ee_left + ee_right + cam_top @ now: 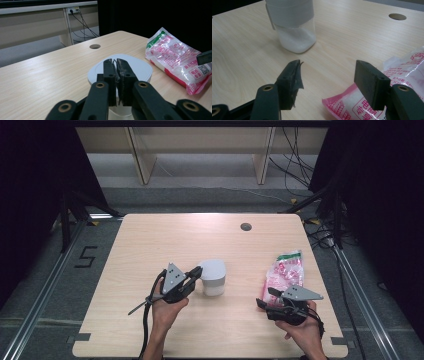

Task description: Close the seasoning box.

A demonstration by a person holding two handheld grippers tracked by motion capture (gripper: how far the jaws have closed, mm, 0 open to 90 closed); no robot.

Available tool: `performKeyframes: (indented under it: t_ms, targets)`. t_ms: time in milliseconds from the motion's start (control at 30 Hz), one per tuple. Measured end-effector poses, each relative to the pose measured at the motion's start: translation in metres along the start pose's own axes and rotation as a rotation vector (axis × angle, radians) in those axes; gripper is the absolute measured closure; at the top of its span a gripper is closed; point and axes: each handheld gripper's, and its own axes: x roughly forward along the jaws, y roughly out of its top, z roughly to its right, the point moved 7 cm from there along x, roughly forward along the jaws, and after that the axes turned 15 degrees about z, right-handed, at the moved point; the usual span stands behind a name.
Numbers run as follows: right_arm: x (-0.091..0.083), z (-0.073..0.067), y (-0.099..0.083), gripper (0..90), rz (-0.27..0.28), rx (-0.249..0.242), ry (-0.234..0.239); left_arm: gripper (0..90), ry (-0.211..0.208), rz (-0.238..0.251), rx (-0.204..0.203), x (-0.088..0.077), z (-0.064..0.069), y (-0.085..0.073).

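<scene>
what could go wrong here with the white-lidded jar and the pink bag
1. The left gripper has its jaws nearly together right at the lid of the clear plastic jar of white powder; a sideways nudge could tip the tall jar.
2. The right gripper stands open at the corner of the pink and clear plastic bag of white grains, with little of the bag between its jaws. A pinch there might slip off the film or tear it.
</scene>
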Motion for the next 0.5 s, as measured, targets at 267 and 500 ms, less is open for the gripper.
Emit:
performKeyframes:
  t_ms: [267, 500]
  targets:
    - [0.0004, 0.0001, -0.0003, 39.3, 0.002, -0.002, 0.005, 69.6, -0.008, -0.007, -0.002, -0.0024, -0.0006, -0.0004]
    - [0.0012, 0.0017, -0.0001, 39.2, 0.008, -0.017, 0.013, 64.8, -0.011, -0.007, 0.001, -0.007, -0.0035, 0.0024]
